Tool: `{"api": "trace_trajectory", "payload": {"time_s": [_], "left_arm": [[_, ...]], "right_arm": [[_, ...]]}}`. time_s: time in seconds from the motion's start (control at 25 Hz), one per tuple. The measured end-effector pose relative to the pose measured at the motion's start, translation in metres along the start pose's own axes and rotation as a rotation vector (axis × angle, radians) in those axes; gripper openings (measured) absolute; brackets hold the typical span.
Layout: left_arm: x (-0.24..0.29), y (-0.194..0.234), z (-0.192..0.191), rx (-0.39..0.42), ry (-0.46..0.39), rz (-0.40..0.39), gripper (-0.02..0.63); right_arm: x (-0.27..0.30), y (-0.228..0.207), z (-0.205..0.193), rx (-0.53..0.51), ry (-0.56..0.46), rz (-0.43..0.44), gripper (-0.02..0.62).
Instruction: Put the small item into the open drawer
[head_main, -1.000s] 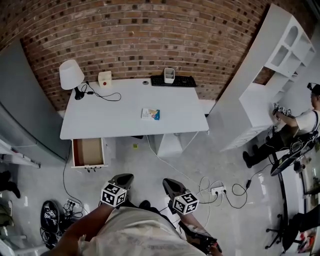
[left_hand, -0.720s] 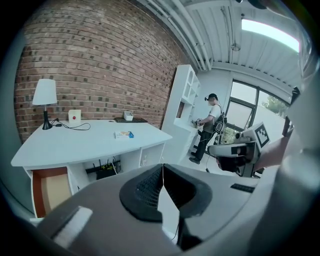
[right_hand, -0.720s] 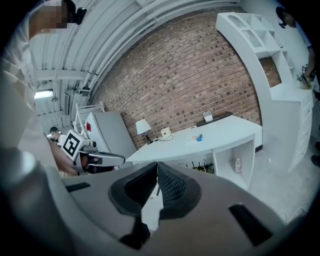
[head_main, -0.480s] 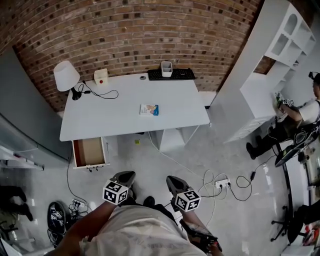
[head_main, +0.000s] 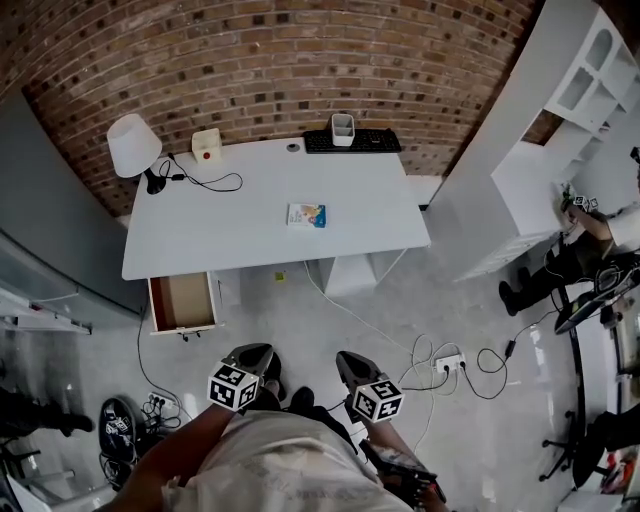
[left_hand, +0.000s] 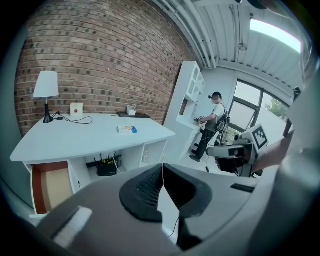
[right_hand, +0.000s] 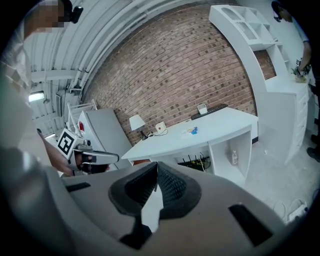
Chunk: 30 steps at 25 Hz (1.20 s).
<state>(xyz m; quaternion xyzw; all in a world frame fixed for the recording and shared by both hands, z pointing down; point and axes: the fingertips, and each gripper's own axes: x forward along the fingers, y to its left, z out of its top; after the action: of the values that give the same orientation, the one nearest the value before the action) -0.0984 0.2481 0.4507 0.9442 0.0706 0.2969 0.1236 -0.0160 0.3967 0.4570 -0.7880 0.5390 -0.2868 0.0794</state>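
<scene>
Desk (head_main: 220, 230) slightly nearer than a second ago: I'm approaching. Left gripper (head_main: 250, 355), right gripper (head_main: 349, 362) both closed, empty. Item (head_main: 306, 215) untouched on desk, drawer (head_main: 182, 303) open, grab pending.

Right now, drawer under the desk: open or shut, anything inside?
Open, apparently empty: the drawer sticks out past the desk edge, its brown bottom bare in the head view.

The small item (head_main: 306, 215), a flat white packet with a blue end, lies mid-desk (head_main: 240, 235). The drawer (head_main: 182, 300) stands pulled open below the desk's left end, brown inside.
</scene>
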Motion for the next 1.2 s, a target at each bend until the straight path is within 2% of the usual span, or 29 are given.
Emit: {"api": "trace_trajectory", "payload": {"time_s": [0.32, 0.76, 1.2], "left_arm": [[0.029, 0.014, 0.024, 0.008, -0.006, -0.053, 0.008], [0.065, 0.069, 0.075, 0.021, -0.037, -0.105, 0.008], [0.083, 0.132, 0.102, 0.037, -0.035, -0.152, 0.008]], "right_arm": [[0.023, -0.011, 0.021, -0.016, 0.029, -0.035, 0.006], [0.069, -0.03, 0.074, -0.044, -0.001, -0.119, 0.006], [0.126, -0.03, 0.097, -0.036, -0.016, -0.195, 0.006]]}}
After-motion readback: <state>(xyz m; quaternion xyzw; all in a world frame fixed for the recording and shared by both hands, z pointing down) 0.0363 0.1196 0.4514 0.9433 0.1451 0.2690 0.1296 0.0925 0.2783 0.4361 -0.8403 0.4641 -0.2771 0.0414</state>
